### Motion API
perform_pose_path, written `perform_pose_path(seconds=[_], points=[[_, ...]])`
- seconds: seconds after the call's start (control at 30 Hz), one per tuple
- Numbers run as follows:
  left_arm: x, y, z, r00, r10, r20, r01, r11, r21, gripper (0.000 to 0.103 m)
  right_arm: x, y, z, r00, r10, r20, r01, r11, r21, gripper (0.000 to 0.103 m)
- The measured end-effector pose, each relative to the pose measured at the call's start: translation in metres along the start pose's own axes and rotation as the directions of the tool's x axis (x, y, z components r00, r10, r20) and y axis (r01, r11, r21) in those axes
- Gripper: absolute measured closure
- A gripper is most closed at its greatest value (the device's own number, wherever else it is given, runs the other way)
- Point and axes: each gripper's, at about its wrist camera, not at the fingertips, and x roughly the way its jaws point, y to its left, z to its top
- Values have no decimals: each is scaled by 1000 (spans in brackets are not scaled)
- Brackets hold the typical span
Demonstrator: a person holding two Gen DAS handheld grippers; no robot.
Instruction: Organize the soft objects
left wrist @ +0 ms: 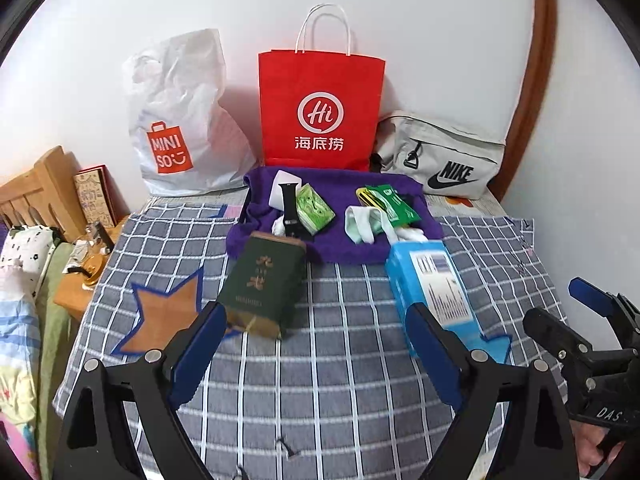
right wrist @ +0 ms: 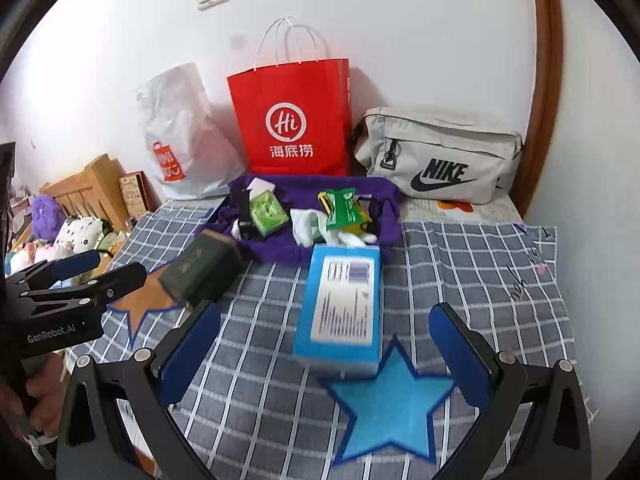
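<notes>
the task's soft things are gathered on a purple towel (left wrist: 340, 240) at the centre of both frames, spread on the checked cloth (left wrist: 340, 360) that covers the bed, just below a red paper bag (left wrist: 320, 108), a white plastic bag (left wrist: 180, 120) to its left and a grey pouch (left wrist: 440, 160) to its right. on the towel white socks (left wrist: 364, 224) are seen beside green packets (left wrist: 314, 208) and a black strap (left wrist: 290, 208). the socks and the towel are judged light, limp and easily bunched; they would best be pinched at a thick fold or a hem, since a single layer may slip out. the packets are judged crinkly and slick. a dark green box (left wrist: 260, 288) and a blue box (right wrist: 344, 300) lie at the towel's lower edge, each by a star patch; both are judged stiff and light. the left tongs (left wrist: 316, 344) are seen spread wide at the bottom of the left wrist view, released, with nothing between the pads; the green box is merely overlapped by one pad in the picture, and contact cannot be told. the right tongs (right wrist: 324, 352) are likewise spread wide and released, with the blue box lying beyond the tips and nothing gripped.
</notes>
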Motion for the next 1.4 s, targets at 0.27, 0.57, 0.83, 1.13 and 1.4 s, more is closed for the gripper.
perform_pose_path(seconds=[0.27,0.57,0.83,1.13,1.4], points=[[-42,-12,-30,997,57,57,-58,998,25,12,-34,1,-28,1000,4,29,-5,1000,22,0],[-62,-14,-42,995,58,85,-61,998,27,12,-55,10,-42,999,-10,52,10,1000,0,0],[-64,-16,-44,994,67,89,-69,997,28,12,-60,8,-44,998,-14,61,14,1000,11,0],[-64,-16,-48,994,66,86,-68,998,20,12,-60,8,-47,998,-19,58,18,1000,10,0],[-64,-15,-49,994,66,84,-68,998,18,12,-61,8,-47,998,-18,58,18,1000,6,0]])
